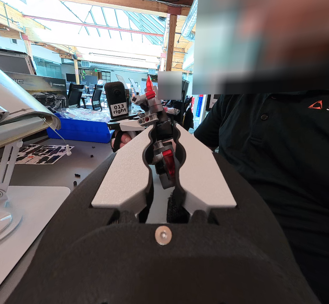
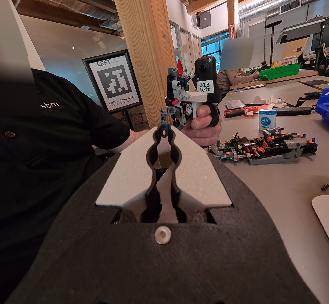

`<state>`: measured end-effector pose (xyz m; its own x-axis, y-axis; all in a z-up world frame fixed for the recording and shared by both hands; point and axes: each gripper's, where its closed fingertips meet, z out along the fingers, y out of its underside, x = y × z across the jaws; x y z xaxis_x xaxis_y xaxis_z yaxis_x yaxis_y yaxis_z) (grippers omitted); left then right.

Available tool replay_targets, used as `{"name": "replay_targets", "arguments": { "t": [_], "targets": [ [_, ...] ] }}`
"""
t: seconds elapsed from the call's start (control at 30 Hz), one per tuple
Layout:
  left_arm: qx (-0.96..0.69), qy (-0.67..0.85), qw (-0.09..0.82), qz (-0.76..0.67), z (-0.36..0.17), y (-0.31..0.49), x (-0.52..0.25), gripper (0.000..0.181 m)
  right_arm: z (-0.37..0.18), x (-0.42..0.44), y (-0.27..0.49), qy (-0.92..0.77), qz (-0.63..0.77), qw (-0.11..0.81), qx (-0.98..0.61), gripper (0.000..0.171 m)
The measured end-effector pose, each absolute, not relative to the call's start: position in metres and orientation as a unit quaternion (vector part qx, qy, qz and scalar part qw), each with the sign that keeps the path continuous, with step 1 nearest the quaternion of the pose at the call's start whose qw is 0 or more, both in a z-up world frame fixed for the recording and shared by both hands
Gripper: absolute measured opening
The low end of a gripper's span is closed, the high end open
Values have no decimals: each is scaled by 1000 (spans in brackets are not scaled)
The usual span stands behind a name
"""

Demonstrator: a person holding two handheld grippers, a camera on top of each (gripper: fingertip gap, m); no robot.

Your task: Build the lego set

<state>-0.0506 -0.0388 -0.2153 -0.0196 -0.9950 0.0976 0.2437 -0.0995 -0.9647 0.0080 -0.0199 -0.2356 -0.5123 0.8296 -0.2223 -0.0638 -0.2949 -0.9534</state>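
Note:
My left gripper (image 1: 163, 127) is shut on a lego sub-assembly (image 1: 164, 160) of grey, black and clear red parts, held upright in the air. The sub-assembly also shows in the right wrist view (image 2: 176, 98), with the left gripper (image 2: 187, 98) behind it. My right gripper (image 2: 164, 129) is shut on a small grey L-shaped beam (image 2: 164, 115) with a blue pin. It holds the beam right against the sub-assembly's lower left side. In the left wrist view the beam (image 1: 147, 119) and the right gripper (image 1: 140, 125) sit just left of the sub-assembly. A large lego chassis (image 2: 267, 146) lies on the grey table (image 2: 267, 188).
An instruction booklet (image 1: 26, 117) on a stand, a sticker sheet (image 1: 39, 153), a blue bin (image 1: 80, 130) and loose black pins (image 1: 77, 175) are on the left. A white-blue canister (image 2: 267, 119), a red-handled tool (image 2: 236, 112) and a wooden post (image 2: 146, 46) are nearby. A person in a black shirt (image 2: 53, 135) sits close. The left gripper's tips are roughly 7 cm from the right gripper's.

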Motion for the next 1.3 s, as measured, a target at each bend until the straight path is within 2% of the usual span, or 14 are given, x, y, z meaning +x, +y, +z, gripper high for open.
{"name": "replay_targets", "arguments": {
  "t": [0.57, 0.93, 1.1, 1.3],
  "targets": [
    [-505, 423, 543, -520, -214, -56, -94, 16, -254, -9, -16, -502, 700, 299, -412, 5],
    [-614, 424, 524, -411, -254, -43, -116, 15, -248, -26, -33, -498, 673, 294, -461, 5],
    [-672, 412, 491, -370, -276, -32, -123, 15, -253, -29, -41, -479, 673, 293, -482, 5],
    [-730, 347, 418, -415, -292, -18, -121, 15, -266, -28, -51, -455, 678, 282, -504, 4]
  ]
}}
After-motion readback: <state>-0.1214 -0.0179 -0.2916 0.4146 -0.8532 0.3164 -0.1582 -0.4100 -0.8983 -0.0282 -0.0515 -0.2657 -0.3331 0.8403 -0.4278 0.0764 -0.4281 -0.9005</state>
